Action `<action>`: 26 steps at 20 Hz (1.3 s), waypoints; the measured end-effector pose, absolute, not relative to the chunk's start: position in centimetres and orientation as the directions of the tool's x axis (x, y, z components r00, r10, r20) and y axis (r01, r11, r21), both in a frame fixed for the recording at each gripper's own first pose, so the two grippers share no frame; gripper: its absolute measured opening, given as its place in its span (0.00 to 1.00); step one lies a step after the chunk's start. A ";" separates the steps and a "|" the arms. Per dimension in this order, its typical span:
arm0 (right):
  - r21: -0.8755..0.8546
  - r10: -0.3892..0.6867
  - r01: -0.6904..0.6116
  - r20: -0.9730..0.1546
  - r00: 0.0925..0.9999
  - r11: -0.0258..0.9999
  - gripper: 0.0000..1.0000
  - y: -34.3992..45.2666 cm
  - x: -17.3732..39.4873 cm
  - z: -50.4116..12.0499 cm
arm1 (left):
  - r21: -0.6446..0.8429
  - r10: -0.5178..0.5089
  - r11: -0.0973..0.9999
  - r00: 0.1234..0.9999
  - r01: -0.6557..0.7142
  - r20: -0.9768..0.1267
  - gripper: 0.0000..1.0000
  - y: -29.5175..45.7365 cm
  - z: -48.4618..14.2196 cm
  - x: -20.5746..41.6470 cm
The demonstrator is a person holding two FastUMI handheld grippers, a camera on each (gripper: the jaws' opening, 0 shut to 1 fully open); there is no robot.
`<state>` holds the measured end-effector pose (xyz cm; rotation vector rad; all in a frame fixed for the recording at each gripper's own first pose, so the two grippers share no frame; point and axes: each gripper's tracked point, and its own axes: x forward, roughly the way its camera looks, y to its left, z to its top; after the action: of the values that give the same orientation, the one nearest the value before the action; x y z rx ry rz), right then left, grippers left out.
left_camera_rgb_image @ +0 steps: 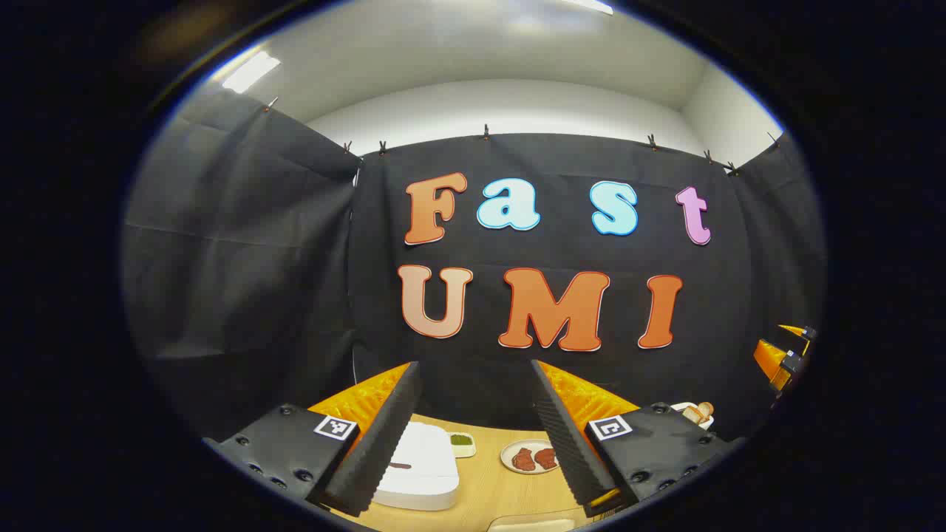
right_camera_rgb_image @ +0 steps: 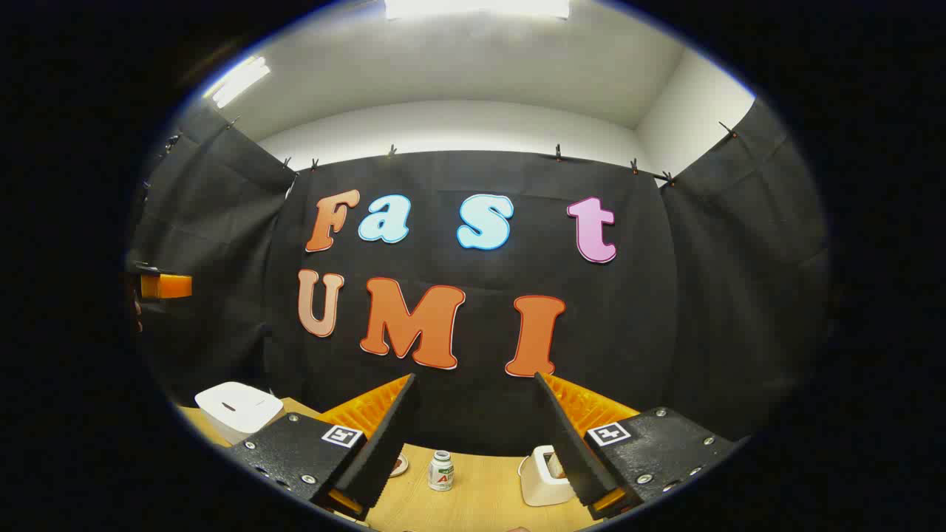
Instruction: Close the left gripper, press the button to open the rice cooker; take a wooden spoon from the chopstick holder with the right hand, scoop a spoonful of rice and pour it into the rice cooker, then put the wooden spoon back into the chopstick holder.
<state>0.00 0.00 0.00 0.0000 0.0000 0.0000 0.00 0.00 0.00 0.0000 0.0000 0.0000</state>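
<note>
One rice cooker point(left_camera_rgb_image: 417, 467), lid down; two grippers point(left_camera_rgb_image: 473, 436) point(right_camera_rgb_image: 473, 443), fingers apart.

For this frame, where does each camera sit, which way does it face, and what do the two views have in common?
Left gripper view: rides the left gripper, facing the booth wall above the light wooden table; its own fingers stand apart over the closed white rice cooker and a plate of brown food.
Right gripper view: rides the right gripper, also facing the wall; its open fingers frame a small white bottle and a white container.
Shared: wall, table and rice cooker.
</note>
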 end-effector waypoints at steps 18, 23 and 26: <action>-0.036 -0.103 0.105 0.033 0.994 0.994 0.95 5.7 -1.0 3.1 | 0.040 -0.065 0.997 0.995 0.062 0.077 0.99 6.5 2.2 3.6; -0.058 -0.122 0.122 0.012 0.992 0.991 0.95 5.1 -1.4 2.2 | 0.039 -0.068 0.997 0.995 0.065 0.071 0.98 6.6 1.8 4.4; -0.062 -0.131 0.131 -0.007 0.991 0.989 0.95 4.7 -1.6 1.5 | 0.033 -0.053 0.998 0.998 0.052 0.031 0.46 7.1 0.7 5.2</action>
<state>-1.56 4.66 1.49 -0.0613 0.0111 -0.1316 5.25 7.11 0.71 0.0319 -0.0323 -0.0526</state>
